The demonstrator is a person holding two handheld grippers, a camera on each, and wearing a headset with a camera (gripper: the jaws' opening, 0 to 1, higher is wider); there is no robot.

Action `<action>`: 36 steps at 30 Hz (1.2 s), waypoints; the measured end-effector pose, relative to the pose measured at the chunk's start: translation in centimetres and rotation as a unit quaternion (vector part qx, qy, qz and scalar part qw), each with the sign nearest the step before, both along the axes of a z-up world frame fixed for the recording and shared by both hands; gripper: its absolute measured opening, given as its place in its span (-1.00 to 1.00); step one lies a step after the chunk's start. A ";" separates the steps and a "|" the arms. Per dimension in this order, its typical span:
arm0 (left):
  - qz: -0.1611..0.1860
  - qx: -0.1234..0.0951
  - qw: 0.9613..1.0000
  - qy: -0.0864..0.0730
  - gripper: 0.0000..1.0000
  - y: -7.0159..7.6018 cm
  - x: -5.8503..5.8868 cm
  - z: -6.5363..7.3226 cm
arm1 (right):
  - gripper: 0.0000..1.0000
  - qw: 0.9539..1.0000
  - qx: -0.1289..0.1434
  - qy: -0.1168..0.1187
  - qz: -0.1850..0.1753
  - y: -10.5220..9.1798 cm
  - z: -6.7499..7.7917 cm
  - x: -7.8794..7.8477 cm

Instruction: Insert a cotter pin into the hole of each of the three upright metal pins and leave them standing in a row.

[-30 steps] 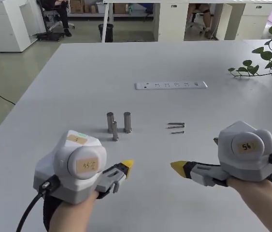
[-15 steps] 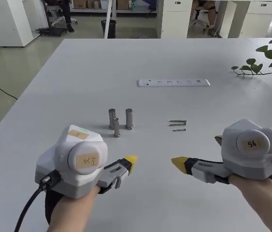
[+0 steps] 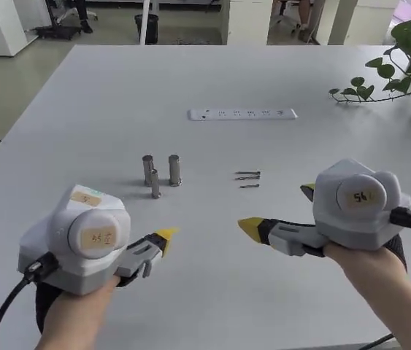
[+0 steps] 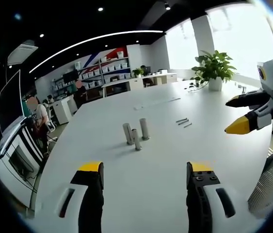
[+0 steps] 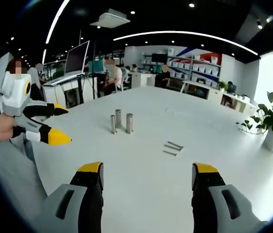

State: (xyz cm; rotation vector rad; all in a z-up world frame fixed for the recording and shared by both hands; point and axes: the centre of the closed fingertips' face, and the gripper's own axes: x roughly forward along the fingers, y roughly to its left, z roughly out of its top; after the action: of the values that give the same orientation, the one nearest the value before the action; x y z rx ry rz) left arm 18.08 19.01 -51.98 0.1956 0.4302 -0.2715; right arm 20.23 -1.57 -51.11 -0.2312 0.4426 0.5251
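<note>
Jaws gape on my left hand-held gripper [image 4: 146,167] and right hand-held gripper [image 5: 148,167]; metal pins [image 3: 155,182] stand ahead of the left, cotter pins [image 3: 247,177] ahead of the right.

upright pins [image 3: 155,183]: dull grey metal | cotter pins [image 3: 247,177]: metal | table [image 3: 117,109]: matt white

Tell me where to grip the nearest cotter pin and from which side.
Take the nearest cotter pin across its thin shaft, about mid-length, coming straight down with the right hand-held gripper. It lies flat on the table, slightly apart from the other two, so jaws can likely straddle it.
</note>
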 end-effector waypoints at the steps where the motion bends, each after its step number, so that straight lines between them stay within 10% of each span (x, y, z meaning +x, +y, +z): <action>1: 0.000 0.000 1.000 -0.001 0.33 0.0 0.1 0.1 | 0.42 1.000 0.004 0.000 0.001 -0.1 0.2 0.0; 20: -0.027 -0.009 0.999 -0.027 -0.11 0.5 7.4 -0.1 | 0.15 0.998 0.047 0.027 0.028 -0.5 -0.3 -0.3; 36: -0.088 0.004 0.996 -0.008 -0.50 -1.0 11.9 -2.3 | -0.03 0.998 0.043 0.026 0.046 0.2 -0.2 1.3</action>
State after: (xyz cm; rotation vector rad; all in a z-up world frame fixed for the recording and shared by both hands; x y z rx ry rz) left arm 29.97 18.04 -54.24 0.2438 0.3992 -0.4409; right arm 21.50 -1.42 -51.27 -0.1550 0.4599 0.6395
